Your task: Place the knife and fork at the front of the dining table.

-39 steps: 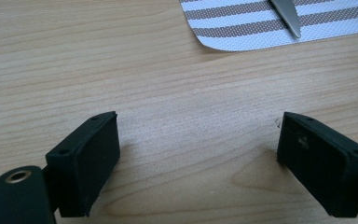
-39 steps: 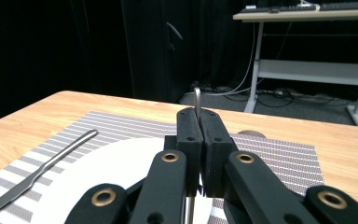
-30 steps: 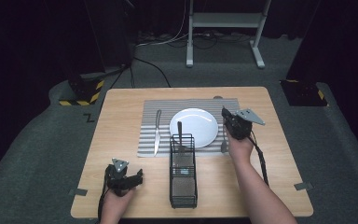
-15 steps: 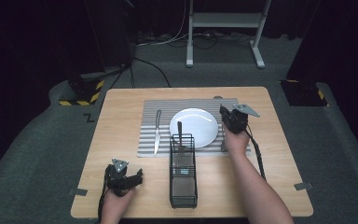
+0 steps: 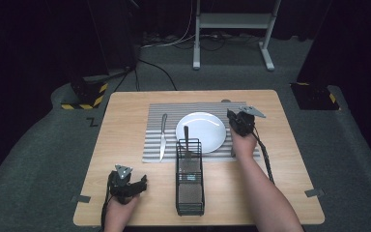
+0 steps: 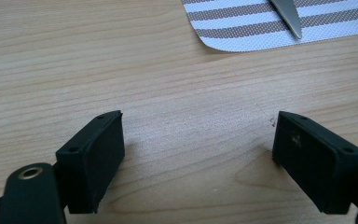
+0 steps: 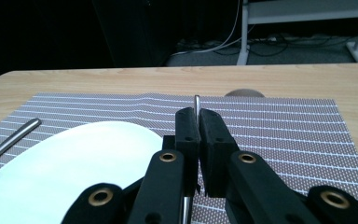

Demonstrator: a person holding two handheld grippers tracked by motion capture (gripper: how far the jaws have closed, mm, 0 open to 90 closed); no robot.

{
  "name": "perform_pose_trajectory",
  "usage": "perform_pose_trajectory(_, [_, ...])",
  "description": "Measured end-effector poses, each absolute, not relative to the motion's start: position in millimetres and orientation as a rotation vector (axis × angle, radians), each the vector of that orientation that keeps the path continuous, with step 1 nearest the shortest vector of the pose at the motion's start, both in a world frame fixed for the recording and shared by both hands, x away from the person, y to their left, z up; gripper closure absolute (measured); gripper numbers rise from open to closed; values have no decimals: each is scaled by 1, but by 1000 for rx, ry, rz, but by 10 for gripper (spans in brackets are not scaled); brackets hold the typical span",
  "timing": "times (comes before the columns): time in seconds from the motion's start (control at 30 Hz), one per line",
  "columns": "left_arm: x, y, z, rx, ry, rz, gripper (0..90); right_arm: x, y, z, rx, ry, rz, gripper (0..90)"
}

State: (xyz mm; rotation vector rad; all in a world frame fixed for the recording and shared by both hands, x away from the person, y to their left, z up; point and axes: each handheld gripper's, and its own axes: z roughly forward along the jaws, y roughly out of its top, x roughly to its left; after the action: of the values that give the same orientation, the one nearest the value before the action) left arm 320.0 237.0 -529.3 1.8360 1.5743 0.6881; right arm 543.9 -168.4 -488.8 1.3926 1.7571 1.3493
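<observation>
At centre right of the high view, the right gripper (image 5: 235, 126) pinches a thin metal utensil (image 7: 196, 103) over the striped placemat (image 5: 159, 112), beside the white plate (image 5: 201, 131); at lower left, the left gripper (image 5: 137, 184) gapes wide, empty

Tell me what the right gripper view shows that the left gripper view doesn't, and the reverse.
Right gripper view: the right hand-held gripper shut on a thin metal utensil, with the white plate beside it. Left gripper view: the left hand-held gripper open over the bare table, nothing between its jaws. Both: the striped placemat, the knife (handle in the right, blade tip in the left) and the table.
</observation>
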Motion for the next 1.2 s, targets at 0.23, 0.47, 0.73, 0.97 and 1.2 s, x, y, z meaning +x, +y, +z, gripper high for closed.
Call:
perform_pose_trajectory(0.23, [320, 237, -529, 1836, 1575, 687, 168, 549, -171, -493, 1439, 1753, 1343, 867])
perform_pose_trajectory(0.47, [320, 237, -529, 1840, 1567, 682, 165, 551, -173, -495, 1464, 1753, 1325, 865])
perform_pose_trajectory(0.73, [319, 237, -529, 1840, 1569, 681, 165, 552, -175, -496, 1469, 1754, 1320, 863])
perform_pose_trajectory(0.97, [319, 237, -529, 1839, 1567, 682, 165, 554, -180, -497, 1502, 1751, 1293, 845])
perform_pose_trajectory(1.2, [319, 237, -529, 1840, 1567, 681, 165, 553, -182, -498, 1507, 1761, 1258, 809])
